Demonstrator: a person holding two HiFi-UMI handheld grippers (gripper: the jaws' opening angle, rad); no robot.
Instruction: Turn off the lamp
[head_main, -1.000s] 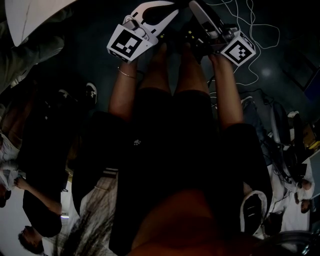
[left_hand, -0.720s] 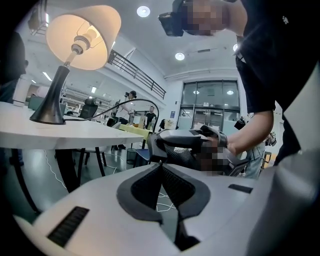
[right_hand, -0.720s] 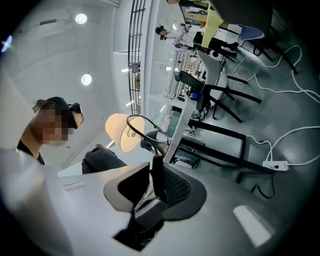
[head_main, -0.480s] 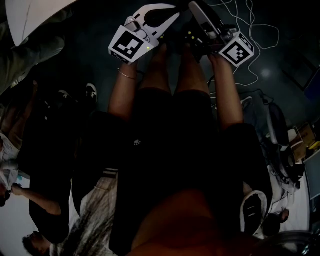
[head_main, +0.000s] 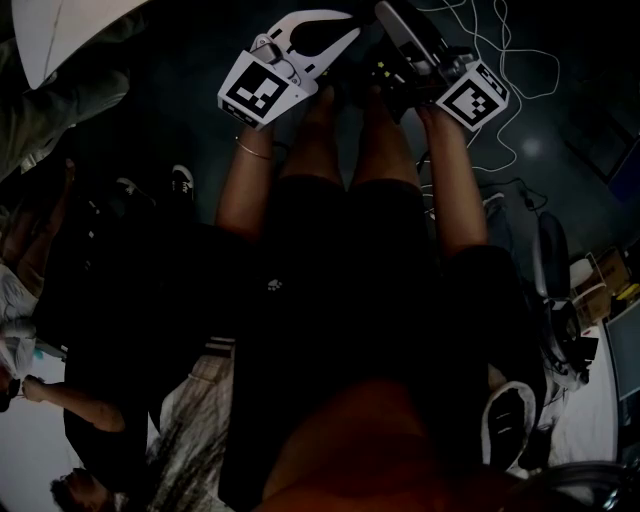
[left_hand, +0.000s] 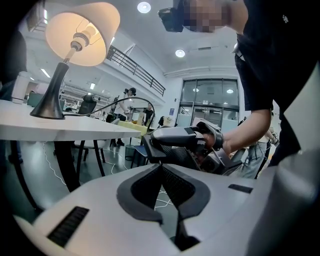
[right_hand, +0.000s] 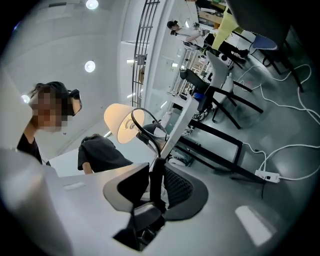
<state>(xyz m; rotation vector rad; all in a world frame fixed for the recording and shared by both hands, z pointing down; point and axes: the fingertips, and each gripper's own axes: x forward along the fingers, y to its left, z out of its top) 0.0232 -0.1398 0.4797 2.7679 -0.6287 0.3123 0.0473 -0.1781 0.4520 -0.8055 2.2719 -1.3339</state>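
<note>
- Grey-white plastic left gripper (left_hand: 161, 166): jaws closed tip to tip, nothing between the ribbed pads.
- Dark grey right gripper (right_hand: 157, 167): jaws clamped on a thin black cable (right_hand: 157, 179). Only the right gripper view shows that grip.
- Left gripper view catches the right gripper from outside, just beyond the left jaws. The cable arcs down to its tip, but contact can't be made out there.
- Head view is dark: both grippers sit side by side over the person's bare legs (head_main: 340, 150), black-and-white marker cubes (head_main: 262, 90) facing the camera. Jaw state is unreadable from there.
- Lit table lamp (left_hand: 80, 35), cream shade on a dark cone-shaped metal base, stands upright on the white table (left_hand: 75, 131), left of and beyond both grippers, bulb glowing. Base and tabletop are clear only in the left gripper view. The right gripper view mainly gives the glowing shade, with the cable looping in front of it.
- White power strip (right_hand: 264, 175) with white leads lies on the floor, seen in the right gripper view only.
- Far end: tall glass wall (left_hand: 210, 100) and round ceiling spotlights (left_hand: 144, 7), in the left gripper view.
</note>
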